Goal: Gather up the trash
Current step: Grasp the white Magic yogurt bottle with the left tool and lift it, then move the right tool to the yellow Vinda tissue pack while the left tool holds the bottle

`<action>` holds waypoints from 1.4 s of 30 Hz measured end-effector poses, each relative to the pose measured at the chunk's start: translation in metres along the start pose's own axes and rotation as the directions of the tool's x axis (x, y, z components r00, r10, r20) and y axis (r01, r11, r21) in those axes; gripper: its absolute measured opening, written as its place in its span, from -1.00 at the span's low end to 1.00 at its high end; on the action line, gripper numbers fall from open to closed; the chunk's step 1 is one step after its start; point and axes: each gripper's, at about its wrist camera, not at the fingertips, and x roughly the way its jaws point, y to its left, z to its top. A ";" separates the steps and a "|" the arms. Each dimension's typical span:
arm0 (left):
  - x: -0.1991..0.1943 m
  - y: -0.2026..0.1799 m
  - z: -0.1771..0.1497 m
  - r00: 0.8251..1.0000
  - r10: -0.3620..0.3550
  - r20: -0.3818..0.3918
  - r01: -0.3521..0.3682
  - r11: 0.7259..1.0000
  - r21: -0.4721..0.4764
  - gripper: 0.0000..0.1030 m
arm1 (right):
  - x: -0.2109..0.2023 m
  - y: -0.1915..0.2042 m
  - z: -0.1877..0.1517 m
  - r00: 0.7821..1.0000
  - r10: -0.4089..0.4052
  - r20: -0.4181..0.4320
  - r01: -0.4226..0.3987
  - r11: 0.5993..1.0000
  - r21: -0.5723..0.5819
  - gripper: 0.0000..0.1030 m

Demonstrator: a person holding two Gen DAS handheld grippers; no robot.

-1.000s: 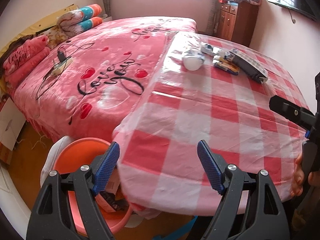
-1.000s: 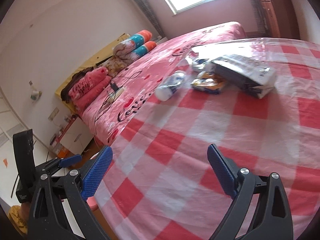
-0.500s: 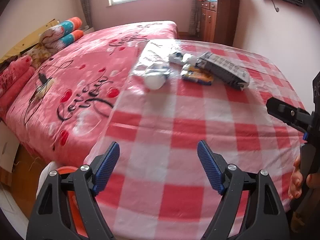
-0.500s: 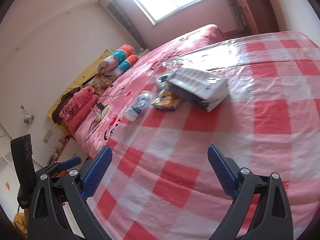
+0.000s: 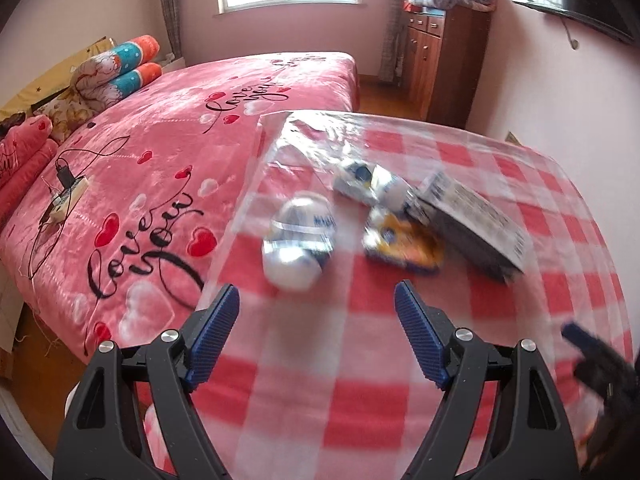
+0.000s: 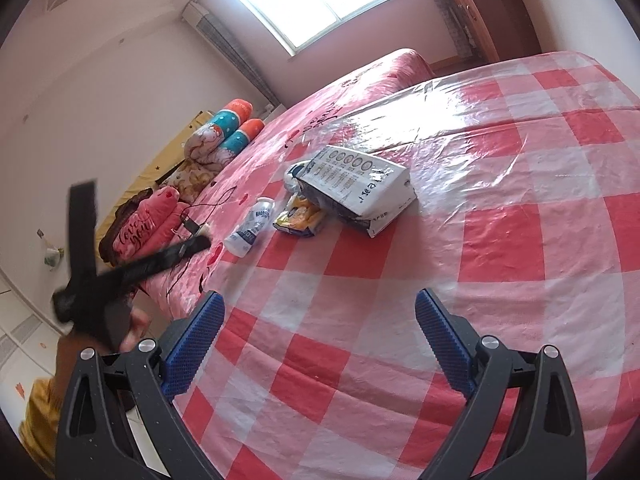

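The trash (image 5: 396,208) is getting nearer; the left gripper (image 5: 316,320) is coming closer, spread wide and empty, like the right gripper (image 6: 320,328).

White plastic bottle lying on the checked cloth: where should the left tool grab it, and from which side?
Probably across the middle of the white plastic bottle, on its round body. It lies on its side, base toward the left tool, cap end away. Come down from above with the open fingers straddling its width; the sides look clear, and the yellow snack wrapper lies apart on its right.
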 end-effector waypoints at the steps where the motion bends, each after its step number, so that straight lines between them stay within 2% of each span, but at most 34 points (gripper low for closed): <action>1: 0.007 0.002 0.005 1.000 0.004 -0.005 -0.004 1.000 -0.005 0.57 | 0.001 -0.001 0.000 1.000 0.003 -0.005 -0.003 1.000 0.001 0.85; 5: 0.041 0.010 0.023 0.998 0.020 -0.052 -0.021 0.999 -0.024 0.57 | 0.006 -0.001 0.000 1.000 0.011 -0.023 -0.011 1.000 0.002 0.85; 9: 0.062 0.018 0.032 0.997 -0.002 -0.077 -0.003 0.998 -0.070 0.57 | 0.008 0.000 0.000 1.000 0.012 -0.024 -0.013 1.000 -0.004 0.85; 13: 0.076 0.021 0.038 0.996 -0.011 -0.090 0.002 0.996 -0.095 0.57 | 0.012 -0.003 -0.001 0.999 0.015 -0.038 -0.015 1.000 0.006 0.85; 19: 0.093 0.017 0.041 0.994 -0.007 -0.107 -0.002 0.997 -0.083 0.56 | 0.014 -0.007 -0.002 0.999 0.017 -0.042 -0.016 1.000 0.018 0.85; 22: 0.097 0.017 0.040 0.994 -0.006 -0.108 -0.003 0.996 -0.089 0.42 | 0.015 -0.008 -0.002 0.999 0.017 -0.043 -0.016 1.000 0.022 0.85; 24: 0.100 0.017 0.037 0.993 -0.017 -0.115 0.006 0.995 -0.099 0.26 | 0.014 -0.009 -0.002 0.999 0.018 -0.045 -0.017 1.000 0.025 0.85; 27: 0.099 0.014 0.035 0.995 -0.002 -0.101 -0.007 0.995 -0.095 0.25 | 0.013 -0.009 -0.001 0.999 0.018 -0.045 -0.017 1.000 0.026 0.85; 29: 0.098 0.009 0.034 0.995 -0.018 -0.099 0.009 0.996 -0.092 0.25 | 0.013 -0.009 -0.001 0.999 0.019 -0.044 -0.018 0.999 0.026 0.85; 31: 0.097 0.003 0.033 0.995 -0.035 -0.098 0.027 0.997 -0.077 0.25 | 0.013 -0.009 -0.001 0.999 0.019 -0.044 -0.018 0.999 0.026 0.85; 36: 0.091 -0.033 0.027 0.993 -0.074 -0.093 0.077 0.997 0.032 0.25 | 0.010 -0.009 0.000 0.999 0.009 -0.036 -0.009 1.000 0.022 0.85; 42: 0.076 -0.078 0.008 0.983 -0.154 -0.096 0.166 0.976 0.139 0.25 | 0.001 -0.020 0.006 1.000 -0.016 -0.005 0.016 0.999 0.041 0.85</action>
